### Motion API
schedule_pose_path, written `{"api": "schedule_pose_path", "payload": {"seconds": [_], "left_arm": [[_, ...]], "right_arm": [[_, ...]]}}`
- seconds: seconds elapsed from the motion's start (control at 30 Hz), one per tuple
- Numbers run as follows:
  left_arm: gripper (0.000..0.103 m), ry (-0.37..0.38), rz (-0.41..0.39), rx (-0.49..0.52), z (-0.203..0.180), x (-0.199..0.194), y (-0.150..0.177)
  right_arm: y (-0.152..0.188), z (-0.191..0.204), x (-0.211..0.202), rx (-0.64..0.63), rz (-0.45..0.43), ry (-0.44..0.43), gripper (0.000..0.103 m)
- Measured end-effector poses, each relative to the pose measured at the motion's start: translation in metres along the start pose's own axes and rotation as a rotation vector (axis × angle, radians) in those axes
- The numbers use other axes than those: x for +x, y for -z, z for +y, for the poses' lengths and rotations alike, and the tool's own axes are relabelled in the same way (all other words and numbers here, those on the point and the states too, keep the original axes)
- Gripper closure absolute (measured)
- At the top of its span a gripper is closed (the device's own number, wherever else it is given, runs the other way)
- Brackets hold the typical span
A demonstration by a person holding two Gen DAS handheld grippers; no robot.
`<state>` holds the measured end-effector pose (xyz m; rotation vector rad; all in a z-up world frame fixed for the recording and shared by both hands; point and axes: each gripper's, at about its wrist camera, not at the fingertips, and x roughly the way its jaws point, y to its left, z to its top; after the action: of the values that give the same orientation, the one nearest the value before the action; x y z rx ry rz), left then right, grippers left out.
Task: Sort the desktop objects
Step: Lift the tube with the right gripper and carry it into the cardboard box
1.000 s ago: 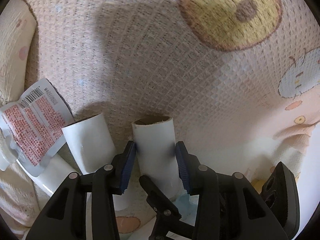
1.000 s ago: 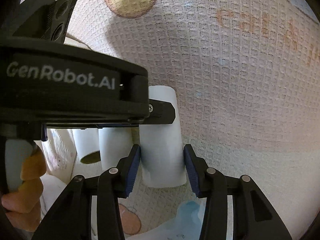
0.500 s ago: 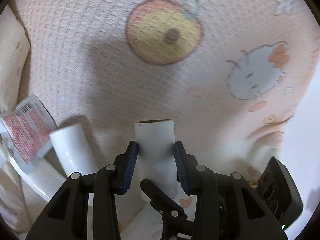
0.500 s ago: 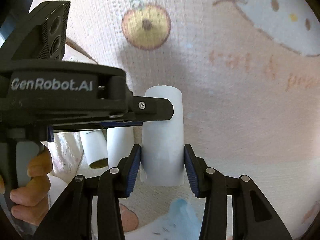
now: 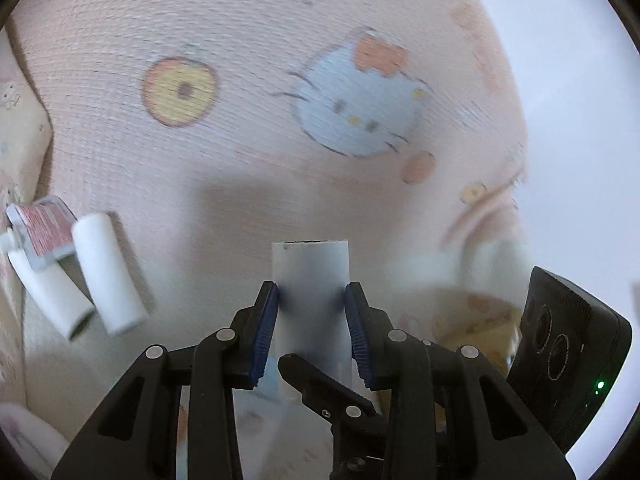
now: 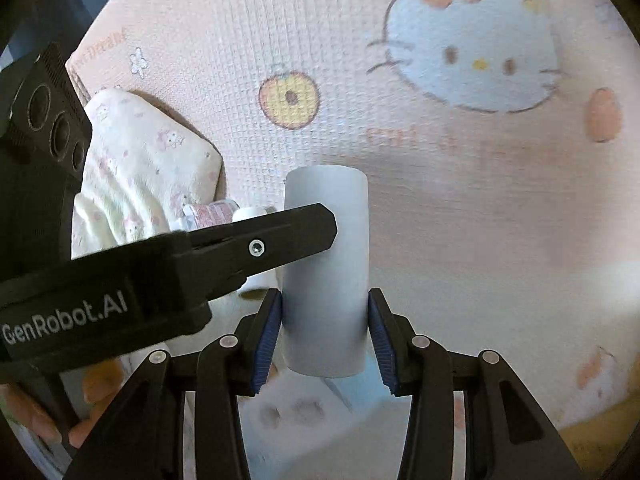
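My left gripper [image 5: 311,308] is shut on a white cardboard tube [image 5: 310,276] and holds it above the pink cartoon-print cloth [image 5: 240,140]. My right gripper [image 6: 325,320] is shut on another white tube [image 6: 325,264], also lifted. Two more white tubes [image 5: 106,272] lie on the cloth at the left of the left wrist view, beside a red-printed packet [image 5: 42,232]. The left gripper's body [image 6: 120,280] crosses the left of the right wrist view, and the right gripper's camera housing [image 5: 568,352] shows at the lower right of the left wrist view.
A folded cream cloth with small prints [image 6: 140,168] lies at the left. The pink cloth's right edge [image 5: 516,184] meets a white surface [image 5: 580,140]. A hand [image 6: 48,412] grips the left tool at the lower left.
Both grippers have risen with their tubes still held. The cloth, the loose tubes and the packet now look farther away and more of the cartoon print is in view.
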<state>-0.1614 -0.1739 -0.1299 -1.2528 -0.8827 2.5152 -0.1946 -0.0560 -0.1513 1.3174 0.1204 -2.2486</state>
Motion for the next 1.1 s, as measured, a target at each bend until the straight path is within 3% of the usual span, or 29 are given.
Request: {"api": "schedule_pose_path", "payload": {"seconds": [0.07,0.1,0.13,0.23,0.63,0.97,1.1], "left_arm": [[0.065,0.008,0.016,0.025,-0.014,0.0,0.01],[0.065,0.016,0.029,0.031,-0.019,-0.005,0.018],[0.065,0.024,0.042,0.041,-0.024,-0.008,0.028],[0.065,0.025,0.078,0.082,-0.044,0.0,0.047],[0.065,0.027,0.275,0.138,-0.062,0.024,0.118],[0.065,-0.046,0.359,0.231,-0.073,0.025,0.155],[0.065,-0.069,0.402,0.219,-0.064,0.038,0.165]], "right_arm": [[0.015,0.002,-0.021,0.01,-0.005,0.03,0.062],[0.021,-0.008,-0.011,0.014,-0.002,0.04,0.062],[0.034,-0.048,-0.031,0.019,-0.001,0.046,0.062],[0.062,-0.068,-0.066,0.043,0.001,0.073,0.062],[0.15,-0.089,-0.068,0.237,0.092,0.101,0.062],[0.189,-0.092,-0.069,0.322,0.127,0.08,0.062],[0.205,-0.095,-0.058,0.364,0.167,0.069,0.062]]}}
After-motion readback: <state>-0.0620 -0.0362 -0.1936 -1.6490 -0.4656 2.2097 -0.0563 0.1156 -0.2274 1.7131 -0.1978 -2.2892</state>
